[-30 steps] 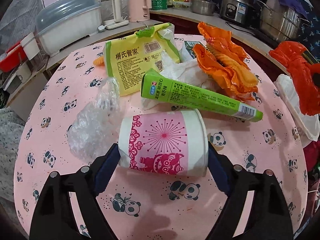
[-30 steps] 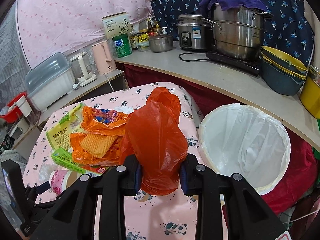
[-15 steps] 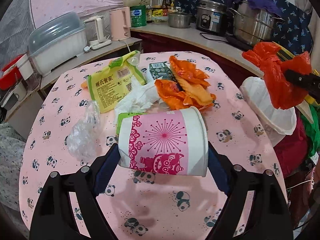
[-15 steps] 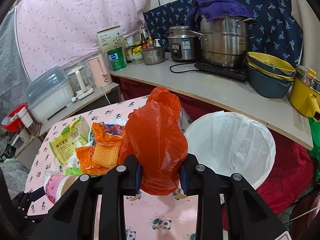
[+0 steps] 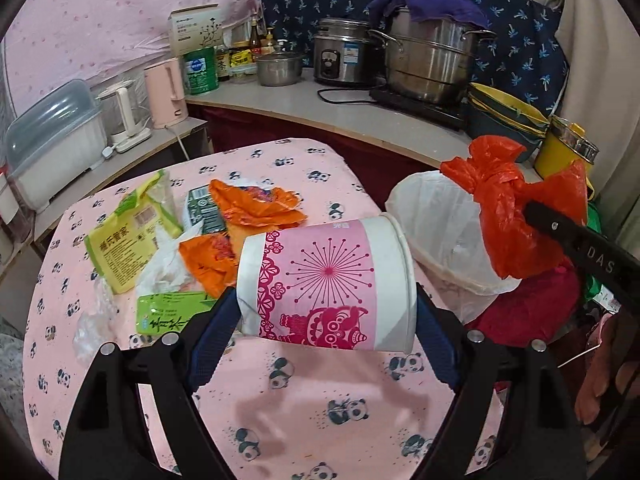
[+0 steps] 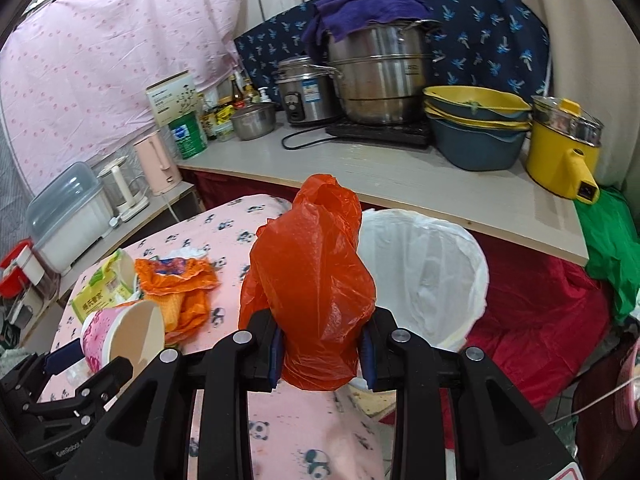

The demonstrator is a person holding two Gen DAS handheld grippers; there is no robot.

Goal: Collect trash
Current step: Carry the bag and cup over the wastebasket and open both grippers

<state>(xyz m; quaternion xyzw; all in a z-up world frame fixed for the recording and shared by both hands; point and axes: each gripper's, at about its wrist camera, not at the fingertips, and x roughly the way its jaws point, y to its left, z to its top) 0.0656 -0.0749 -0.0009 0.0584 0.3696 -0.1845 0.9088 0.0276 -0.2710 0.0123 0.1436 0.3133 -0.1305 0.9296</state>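
Round tabletop (image 5: 280,412) under a pink panda-print cloth; kitchen corner behind it, pink dotted curtain on the left wall, dark blue patterned cloth on the back wall; counter (image 6: 400,176) curves round the tabletop and carries a steel stockpot (image 6: 380,76) with a purple cloth draped on top, a rice cooker (image 6: 304,92), stacked yellow and blue basins (image 6: 476,128), a yellow pot (image 6: 560,152), a pink kettle (image 6: 156,164), bottles and a green tin; white-lined trash bin (image 6: 432,276) stands between tabletop and counter, just beside the tabletop edge; red cloth on the floor side of the bin.

Trash on the far part of the tabletop: yellow-green packet (image 5: 124,236), orange wrappers (image 5: 256,208), green box (image 5: 168,316), clear plastic (image 5: 92,320), white tissue, all bunched together.

Left gripper (image 5: 326,316): fingers spread wide and pressed on both ends of a pink-and-white paper cup (image 5: 324,284); cup lies sideways between the pads, lifted clear of the tabletop, open mouth toward the bin side.

Right gripper (image 6: 322,354): fingers drawn fairly close, pinching a crumpled red plastic bag (image 6: 312,280); bag sticks up above the pads, held in the air near the bin rim, over the gap between tabletop edge and bin.
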